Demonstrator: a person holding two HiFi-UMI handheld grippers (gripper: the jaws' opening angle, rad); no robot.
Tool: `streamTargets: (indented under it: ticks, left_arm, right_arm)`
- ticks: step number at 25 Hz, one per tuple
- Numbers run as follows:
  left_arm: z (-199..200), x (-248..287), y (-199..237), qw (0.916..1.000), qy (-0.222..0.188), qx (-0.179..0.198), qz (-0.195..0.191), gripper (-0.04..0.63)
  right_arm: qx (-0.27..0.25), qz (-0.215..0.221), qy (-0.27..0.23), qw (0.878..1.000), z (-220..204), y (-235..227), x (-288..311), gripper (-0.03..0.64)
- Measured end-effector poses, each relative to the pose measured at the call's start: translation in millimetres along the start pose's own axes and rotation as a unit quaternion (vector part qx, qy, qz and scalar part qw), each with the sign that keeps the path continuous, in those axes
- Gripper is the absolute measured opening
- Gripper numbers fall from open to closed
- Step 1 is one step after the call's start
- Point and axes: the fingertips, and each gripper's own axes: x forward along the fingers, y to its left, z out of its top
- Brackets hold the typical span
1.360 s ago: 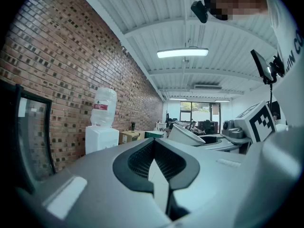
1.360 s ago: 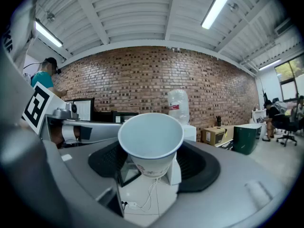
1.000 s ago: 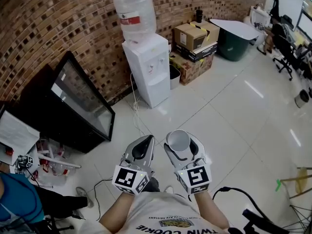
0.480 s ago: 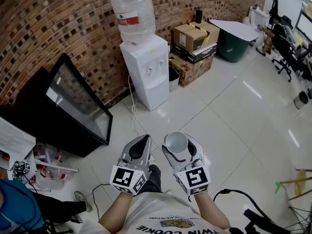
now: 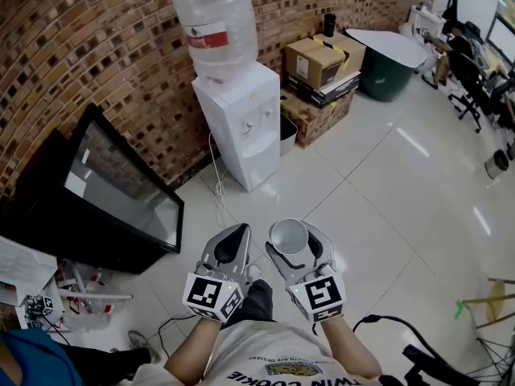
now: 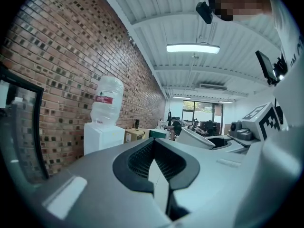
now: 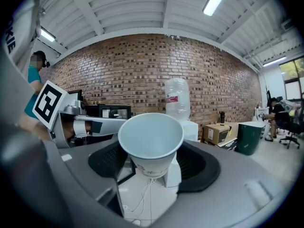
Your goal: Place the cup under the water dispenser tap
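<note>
A white paper cup (image 5: 288,236) (image 7: 151,142) stands upright between the jaws of my right gripper (image 5: 292,244) (image 7: 154,163), which is shut on it. The white water dispenser (image 5: 239,125) (image 7: 189,127) (image 6: 102,136) with a clear bottle (image 5: 216,24) on top stands against the brick wall, some way ahead of both grippers. Its taps (image 5: 259,125) face the room. My left gripper (image 5: 232,243) (image 6: 159,167) is held beside the right one, its jaws closed together with nothing between them.
A black-framed glass panel (image 5: 125,187) leans on the wall left of the dispenser. Cardboard boxes (image 5: 322,67), a grey bin (image 5: 288,127) and a green tub (image 5: 385,75) sit to its right. A white cable (image 5: 221,187) trails on the tiled floor. A person in blue (image 5: 32,360) is at lower left.
Both grippers and the cup have moved toward the dispenser, which now looks larger and nearer in the head view. The grip on the cup is unchanged.
</note>
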Motion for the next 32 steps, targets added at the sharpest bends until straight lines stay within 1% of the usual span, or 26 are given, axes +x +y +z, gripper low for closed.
streamTargets:
  ticks: [4, 14, 20, 26, 32]
  left_arm:
    - [6, 28, 30, 0.9999, 0.000, -0.005, -0.009, -0.009]
    - [11, 82, 108, 0.9990, 0.000, -0.035, -0.027, -0.009]
    - [12, 104, 143, 0.9988, -0.002, -0.040, -0.028, -0.009]
    - [15, 115, 163, 0.9989, -0.008, -0.039, -0.025, -0.009]
    - [15, 130, 171, 0.9991, -0.012, -0.034, -0.024, -0.009]
  right_arm:
    - [-0.003, -0.004, 0.011, 1.000, 8, -12, 39, 0.328]
    - [-0.028, -0.003, 0.033, 0.999, 33, -25, 141, 0.328]
    - [-0.043, -0.005, 0.038, 0.998, 42, -30, 183, 0.328]
    - [-0.044, -0.007, 0.038, 0.998, 43, -34, 205, 0.328]
    - [-0.043, -0.007, 0.041, 0.998, 39, -45, 223, 0.328]
